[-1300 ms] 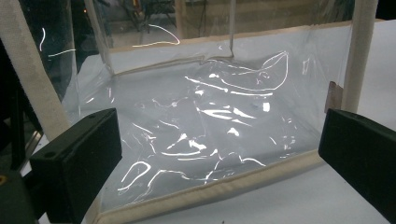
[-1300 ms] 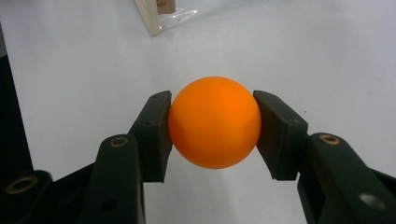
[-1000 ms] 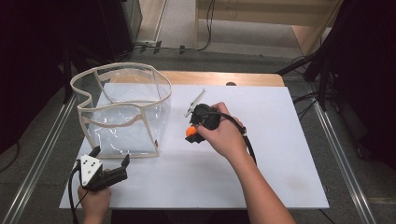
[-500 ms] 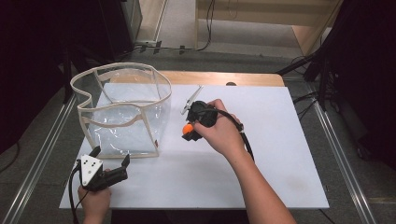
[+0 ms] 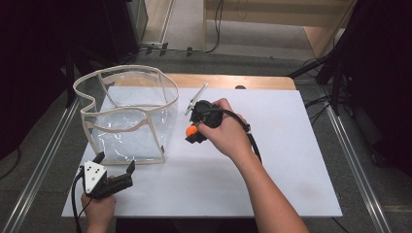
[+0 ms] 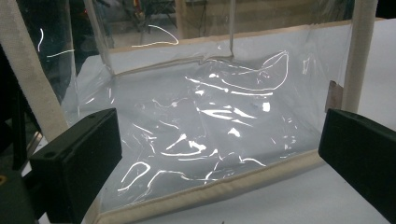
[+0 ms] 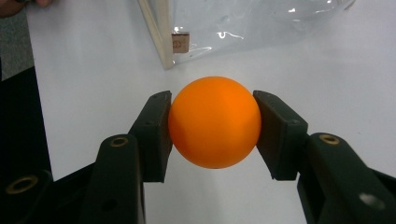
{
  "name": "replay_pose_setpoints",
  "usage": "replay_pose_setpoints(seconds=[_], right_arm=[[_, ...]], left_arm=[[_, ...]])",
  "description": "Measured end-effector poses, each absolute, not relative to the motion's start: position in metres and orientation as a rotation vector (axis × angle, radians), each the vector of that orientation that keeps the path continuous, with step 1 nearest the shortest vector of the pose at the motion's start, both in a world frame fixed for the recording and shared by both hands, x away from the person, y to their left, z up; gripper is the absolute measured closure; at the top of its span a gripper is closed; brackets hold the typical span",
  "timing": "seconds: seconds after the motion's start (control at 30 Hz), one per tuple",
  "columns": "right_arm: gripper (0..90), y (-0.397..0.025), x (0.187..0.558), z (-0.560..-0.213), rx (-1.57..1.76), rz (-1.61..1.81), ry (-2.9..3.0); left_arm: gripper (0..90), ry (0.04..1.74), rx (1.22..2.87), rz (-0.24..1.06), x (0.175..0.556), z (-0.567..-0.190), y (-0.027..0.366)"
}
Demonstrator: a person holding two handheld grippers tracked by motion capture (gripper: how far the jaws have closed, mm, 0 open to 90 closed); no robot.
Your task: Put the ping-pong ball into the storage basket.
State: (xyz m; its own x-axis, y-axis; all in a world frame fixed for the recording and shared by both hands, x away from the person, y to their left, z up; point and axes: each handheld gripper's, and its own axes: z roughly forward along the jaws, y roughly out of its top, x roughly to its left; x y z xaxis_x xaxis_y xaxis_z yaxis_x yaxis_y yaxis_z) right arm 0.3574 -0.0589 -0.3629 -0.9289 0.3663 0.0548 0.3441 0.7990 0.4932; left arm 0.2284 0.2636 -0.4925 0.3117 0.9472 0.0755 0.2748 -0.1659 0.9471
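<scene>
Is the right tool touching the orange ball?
Touching. In the right gripper view, the right tool has both jaws pressed against opposite sides of the orange ball, with no gap.

The person's right forearm (image 5: 272, 194) reaches in from the bottom edge of the high view, slanting up and to the left, with the right hand (image 5: 226, 133) wrapped over the top of the black right gripper (image 5: 192, 132). Its jaws point down and left and are pressed in from both sides, each inner face in contact with what sits between them. The left hand (image 5: 98, 209) sits low near the bottom left corner, holding the left gripper (image 5: 115, 164) level, its jaws spread wide apart and bare, pointing away from the person.
</scene>
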Motion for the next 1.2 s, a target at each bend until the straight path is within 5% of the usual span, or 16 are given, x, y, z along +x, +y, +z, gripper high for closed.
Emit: replay_pose_setpoints(seconds=[1.2], right_arm=[[47.8, -0.047, 0.373, -0.335, 0.54, 0.848, 2.954]], left_arm=[[0.0, 1.125, 1.649, 0.909, 0.229, -0.493, 0.263]])
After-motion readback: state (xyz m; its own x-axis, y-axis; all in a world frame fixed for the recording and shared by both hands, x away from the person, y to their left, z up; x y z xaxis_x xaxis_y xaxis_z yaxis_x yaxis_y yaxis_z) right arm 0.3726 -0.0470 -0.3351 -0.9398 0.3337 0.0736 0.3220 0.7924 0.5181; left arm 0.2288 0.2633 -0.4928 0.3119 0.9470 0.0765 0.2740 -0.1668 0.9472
